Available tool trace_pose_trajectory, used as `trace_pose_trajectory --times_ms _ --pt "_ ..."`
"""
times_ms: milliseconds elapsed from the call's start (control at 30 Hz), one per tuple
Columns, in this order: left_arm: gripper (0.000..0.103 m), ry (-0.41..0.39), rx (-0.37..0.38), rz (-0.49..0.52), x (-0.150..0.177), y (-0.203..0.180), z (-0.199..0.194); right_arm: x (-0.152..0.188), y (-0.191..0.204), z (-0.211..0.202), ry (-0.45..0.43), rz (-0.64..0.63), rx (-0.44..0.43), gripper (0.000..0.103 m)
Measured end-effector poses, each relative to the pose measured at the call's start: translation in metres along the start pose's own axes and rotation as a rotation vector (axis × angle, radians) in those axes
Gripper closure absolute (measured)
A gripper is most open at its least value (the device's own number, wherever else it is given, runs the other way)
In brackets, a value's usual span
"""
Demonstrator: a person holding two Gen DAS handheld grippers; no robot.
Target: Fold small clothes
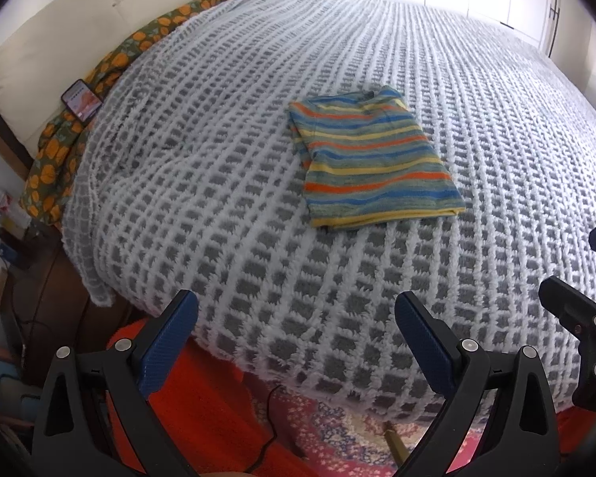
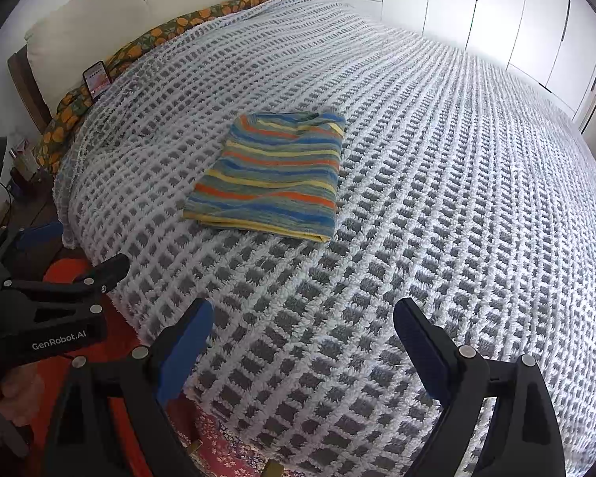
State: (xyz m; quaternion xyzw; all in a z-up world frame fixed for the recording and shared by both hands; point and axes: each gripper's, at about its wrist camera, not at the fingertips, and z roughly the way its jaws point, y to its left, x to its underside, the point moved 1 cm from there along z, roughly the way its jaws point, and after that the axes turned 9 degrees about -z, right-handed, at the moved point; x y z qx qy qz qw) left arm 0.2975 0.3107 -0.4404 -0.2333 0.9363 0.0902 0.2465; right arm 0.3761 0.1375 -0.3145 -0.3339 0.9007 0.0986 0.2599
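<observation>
A small striped shirt (image 1: 371, 157), blue, orange and yellow, lies folded into a flat rectangle on the bed; it also shows in the right wrist view (image 2: 272, 175). My left gripper (image 1: 296, 338) is open and empty, held back over the bed's near edge, well short of the shirt. My right gripper (image 2: 302, 344) is open and empty, also over the near edge. The left gripper's body (image 2: 55, 302) shows at the left of the right wrist view, and the right gripper's body (image 1: 576, 318) shows at the right of the left wrist view.
The bed carries a white and grey checked blanket (image 1: 218, 198). A phone (image 1: 81, 99) lies by the cream headboard (image 1: 59, 39) on an orange-flowered sheet (image 1: 55, 159). A red patterned rug (image 1: 226, 417) and a cable are below. White wardrobe doors (image 2: 516, 20) stand behind.
</observation>
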Motion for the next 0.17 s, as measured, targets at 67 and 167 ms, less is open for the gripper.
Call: trace_pose_trajectory --times_ms 67,167 --pt "0.003 0.002 0.007 0.0 -0.0011 -0.0009 0.0 -0.0009 0.0003 0.0007 -0.001 0.003 -0.004 0.011" --pt "0.003 -0.021 -0.002 0.01 -0.0035 -0.002 -0.0042 -0.0045 0.0019 0.0012 -0.005 0.001 -0.009 0.011"
